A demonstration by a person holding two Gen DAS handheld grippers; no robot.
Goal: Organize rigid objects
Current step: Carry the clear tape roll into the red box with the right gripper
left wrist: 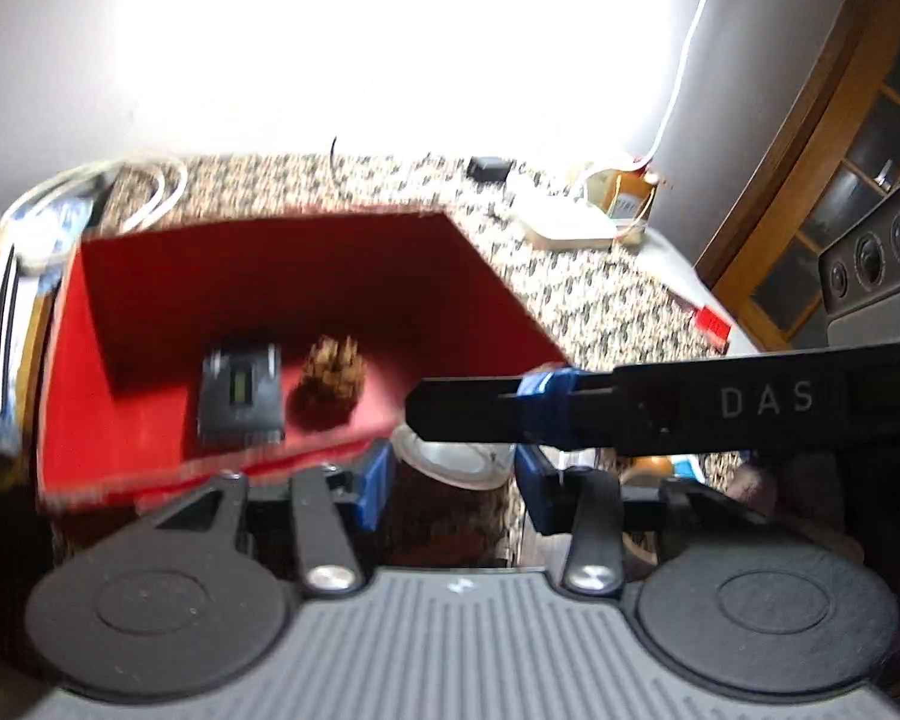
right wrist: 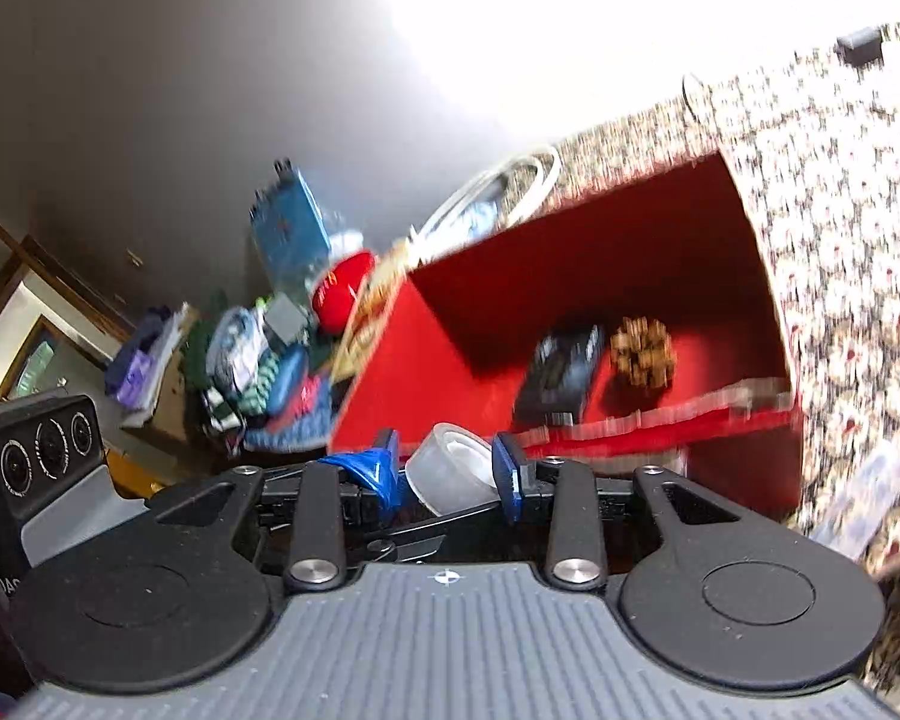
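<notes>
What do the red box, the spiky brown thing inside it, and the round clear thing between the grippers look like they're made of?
Red box: likely matte cardboard, with thin flat walls and no shine.
Spiky brown thing: looks like a pine cone or wooden puzzle with woody tan scales; blur leaves it open.
Round clear thing: probably translucent glossy plastic, perhaps a tape roll.

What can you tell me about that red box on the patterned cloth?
The red box is open at the top, with flat, stiff walls that look like cardboard, red inside and out. Its near rim looks pale and slightly ragged, though blur makes that hard to judge. It sits upright on the speckled tablecloth. On its floor lie a small black device and, just beside it, a brown pinecone; whether the two touch is unclear. Neither tool touches the box.
</notes>
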